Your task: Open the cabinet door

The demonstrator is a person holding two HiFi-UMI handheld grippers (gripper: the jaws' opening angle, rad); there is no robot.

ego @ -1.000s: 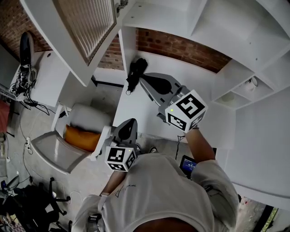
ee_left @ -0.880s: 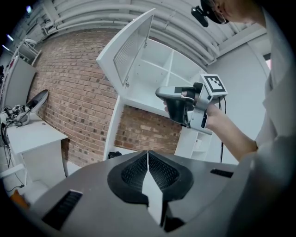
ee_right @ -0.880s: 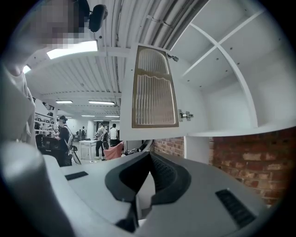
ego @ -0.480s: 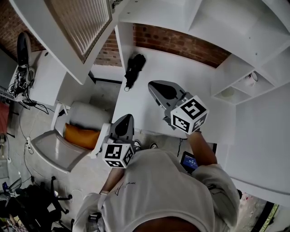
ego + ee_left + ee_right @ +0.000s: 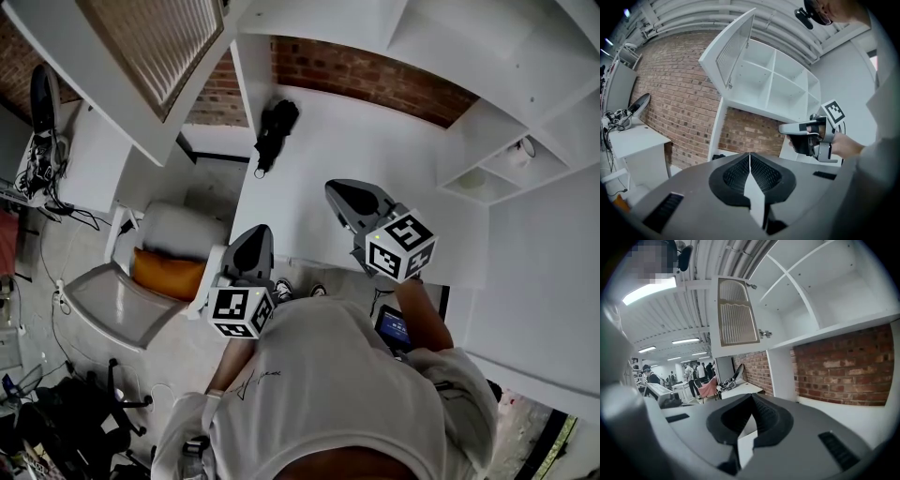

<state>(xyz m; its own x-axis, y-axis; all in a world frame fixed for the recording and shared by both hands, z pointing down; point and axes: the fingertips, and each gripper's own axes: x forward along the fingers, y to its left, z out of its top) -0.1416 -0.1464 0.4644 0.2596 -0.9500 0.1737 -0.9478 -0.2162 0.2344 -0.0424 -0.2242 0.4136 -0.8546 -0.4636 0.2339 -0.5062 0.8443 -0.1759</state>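
The white cabinet door (image 5: pixel 155 47) with its ribbed glass panel stands swung open to the left, away from the open shelves (image 5: pixel 469 56). It shows as well in the left gripper view, door (image 5: pixel 736 49), and in the right gripper view, door (image 5: pixel 736 312), hinges visible. My right gripper (image 5: pixel 337 192) hangs over the white desk, well below the door, shut and empty; its pads meet in its own view (image 5: pixel 752 399). My left gripper (image 5: pixel 253 236) hovers at the desk's near left edge, shut with nothing in it (image 5: pixel 750 157). The right gripper (image 5: pixel 806 136) shows there too.
A black object (image 5: pixel 275 131) lies at the back left of the white desk (image 5: pixel 394 159), against the brick wall (image 5: pixel 375 84). A chair with an orange cushion (image 5: pixel 169 272) stands left of the desk. A side table with cables (image 5: pixel 56 141) is further left. A lit screen (image 5: pixel 394 328) sits below.
My right gripper has come down and drawn back toward the person, away from the cabinet, rolling a little. The left gripper has stayed where it was. The door remains open.
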